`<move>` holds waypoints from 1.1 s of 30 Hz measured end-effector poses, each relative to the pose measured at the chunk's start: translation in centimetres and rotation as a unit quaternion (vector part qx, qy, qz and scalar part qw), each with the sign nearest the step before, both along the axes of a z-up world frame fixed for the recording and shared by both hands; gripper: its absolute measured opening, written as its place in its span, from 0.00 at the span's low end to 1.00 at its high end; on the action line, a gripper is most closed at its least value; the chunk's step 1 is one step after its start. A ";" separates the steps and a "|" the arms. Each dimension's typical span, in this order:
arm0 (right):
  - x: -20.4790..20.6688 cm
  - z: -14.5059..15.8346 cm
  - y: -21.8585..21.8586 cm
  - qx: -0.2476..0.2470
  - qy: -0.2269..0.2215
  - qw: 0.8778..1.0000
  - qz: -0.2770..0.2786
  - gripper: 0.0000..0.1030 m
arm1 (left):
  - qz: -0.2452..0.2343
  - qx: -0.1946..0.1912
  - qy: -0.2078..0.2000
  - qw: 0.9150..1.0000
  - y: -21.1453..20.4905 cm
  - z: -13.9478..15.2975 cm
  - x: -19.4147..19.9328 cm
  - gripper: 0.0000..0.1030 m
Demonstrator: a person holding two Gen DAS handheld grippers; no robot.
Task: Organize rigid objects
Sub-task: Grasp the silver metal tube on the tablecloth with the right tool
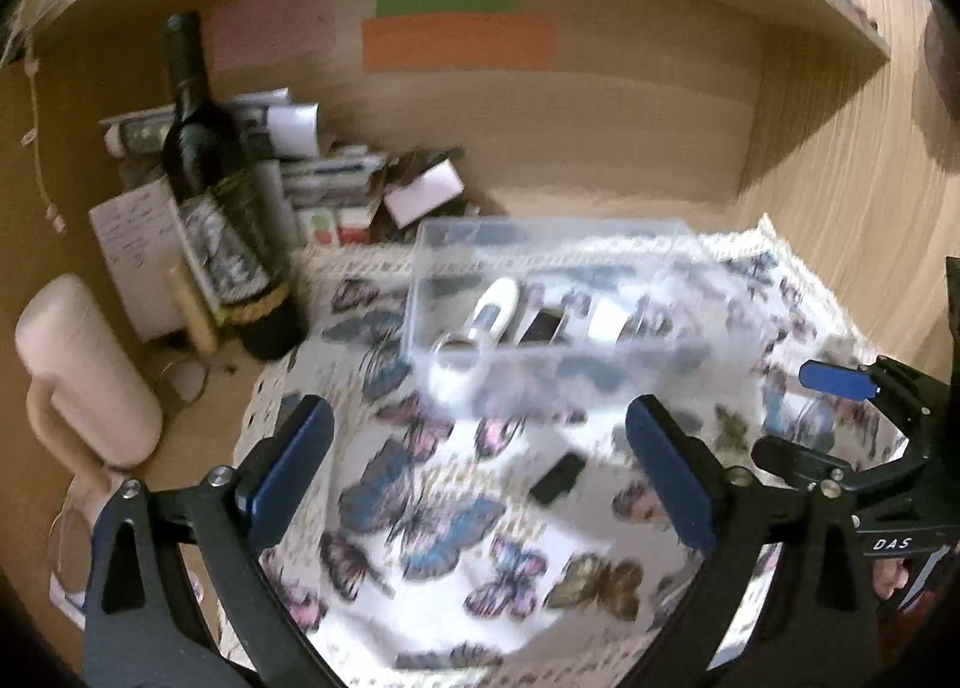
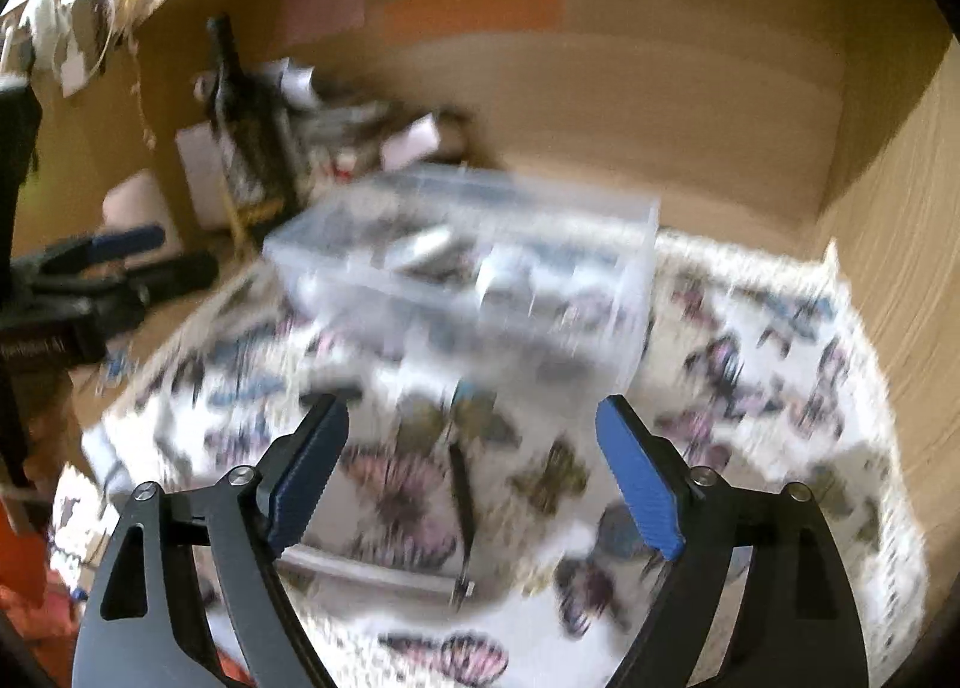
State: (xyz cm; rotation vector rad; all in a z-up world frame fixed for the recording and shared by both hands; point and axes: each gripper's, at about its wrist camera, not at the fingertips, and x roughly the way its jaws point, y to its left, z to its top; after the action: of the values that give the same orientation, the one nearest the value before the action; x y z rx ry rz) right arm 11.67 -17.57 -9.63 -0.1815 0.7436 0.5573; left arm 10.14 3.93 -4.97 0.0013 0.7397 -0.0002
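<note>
A clear plastic box [image 1: 564, 292] stands on a butterfly-print cloth [image 1: 432, 514] and holds several small objects, among them a white oblong one [image 1: 498, 301] and a dark flat one [image 1: 543, 325]. A small black object [image 1: 558, 478] lies on the cloth in front of the box. My left gripper [image 1: 480, 424] is open and empty, above the cloth near the box. My right gripper [image 2: 474, 418] is open and empty in front of the box [image 2: 468, 262]. A thin dark tool [image 2: 462, 502] lies on the cloth between its fingers. The right wrist view is blurred.
A dark wine bottle [image 1: 222, 196] stands at the left with stacked papers and boxes [image 1: 324, 172] behind it. A pale pink jug [image 1: 84, 370] stands at the far left. Wooden shelf walls enclose the back and right. The right gripper shows at the left view's right edge [image 1: 840, 382].
</note>
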 end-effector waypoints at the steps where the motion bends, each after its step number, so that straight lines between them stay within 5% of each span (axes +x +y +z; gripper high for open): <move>1: -0.3 -0.6 -0.1 -0.003 0.009 1.000 0.005 0.81 | 0.003 0.008 0.006 1.000 0.0 -0.4 -0.5 0.96; 12: -2.1 -3.9 -0.2 -0.022 0.070 0.996 0.054 0.81 | -0.007 0.050 0.012 0.999 -1.5 -2.0 -3.4 0.96; 19: -1.1 -5.3 1.9 -0.057 0.072 0.993 0.071 0.80 | -0.020 0.031 0.021 0.999 -1.9 -2.6 -2.9 0.96; 21: -0.6 -5.1 2.3 -0.049 0.070 0.993 0.076 0.73 | -0.019 0.027 0.027 0.999 -1.9 -2.9 -2.7 0.96; 28: 0.9 -4.9 2.8 -0.050 0.071 0.994 0.062 0.16 | -0.016 0.013 0.052 0.998 -1.2 -4.4 -1.2 0.96; 33: 1.4 -4.6 2.2 -0.040 0.073 0.996 0.044 0.15 | -0.028 0.000 0.091 0.995 -1.6 -6.2 1.0 0.96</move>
State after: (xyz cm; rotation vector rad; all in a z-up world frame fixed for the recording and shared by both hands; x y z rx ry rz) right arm 13.10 -15.36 -14.24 -0.2512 0.9037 0.6304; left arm 11.18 2.37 -11.18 0.0214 0.9213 -0.0538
